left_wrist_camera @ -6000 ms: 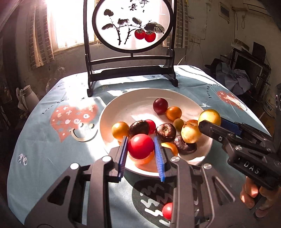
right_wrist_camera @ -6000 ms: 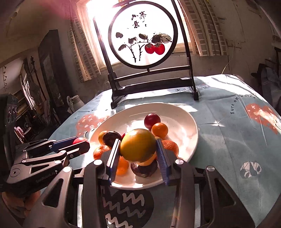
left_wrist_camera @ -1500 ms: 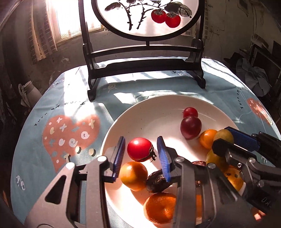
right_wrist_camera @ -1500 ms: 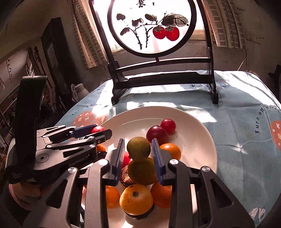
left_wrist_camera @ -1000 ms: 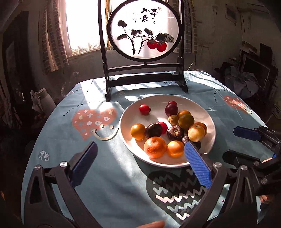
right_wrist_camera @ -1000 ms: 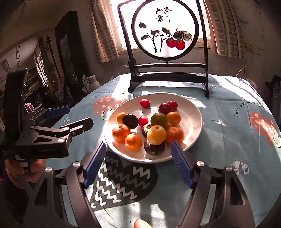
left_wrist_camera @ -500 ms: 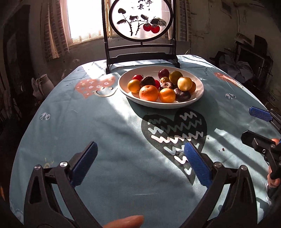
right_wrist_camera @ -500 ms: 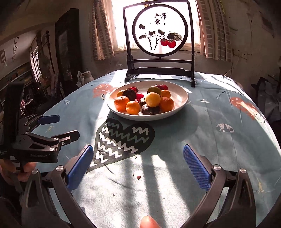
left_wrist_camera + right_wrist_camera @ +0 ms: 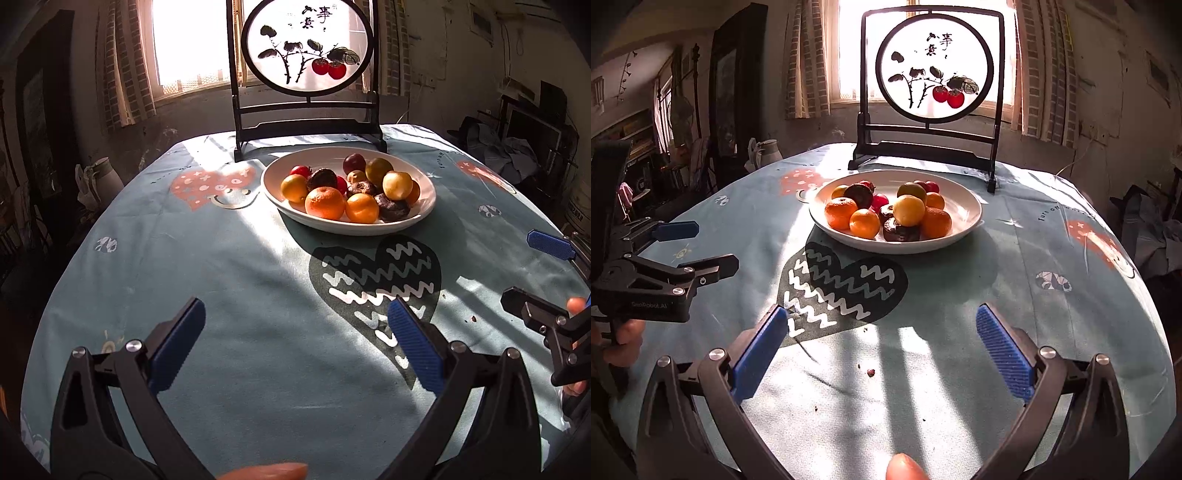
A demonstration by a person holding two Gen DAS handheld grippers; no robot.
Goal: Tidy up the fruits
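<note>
Fruits (image 9: pixel 347 192) sit heaped together in a white plate (image 9: pixel 424 210) toward the far side of the counter (image 9: pixel 258 295), just in front of a dark wooden stand holding a round painted screen (image 9: pixel 308 48) with two red persimmons on it. At the near edge of the heap lie a big orange (image 9: pixel 324 202) and a smaller orange one (image 9: pixel 362 208) side by side; a pale yellow fruit (image 9: pixel 397 185) rides on top to the right, with dark wrinkled fruit (image 9: pixel 392 209) below it and small red ones (image 9: pixel 300 171) tucked at the back left. The plate's shadow falls toward me onto a dark heart with white zigzags (image 9: pixel 373 280) printed on the blue-green cloth; a pink heart (image 9: pixel 212 184) is printed to the plate's left.

Both tongs are well apart from the plate, above the near part of the counter. The left tongs (image 9: pixel 295 343) are spread wide with nothing between the blue pads. The right tongs (image 9: pixel 882 347) are spread just as wide, also holding nothing. Each shows at the edge of the other's view, jaws parted. A few dark crumbs (image 9: pixel 871 372) lie on the cloth between the right tongs' pads. A white jug (image 9: pixel 768 149) stands off beyond the counter's left edge.
</note>
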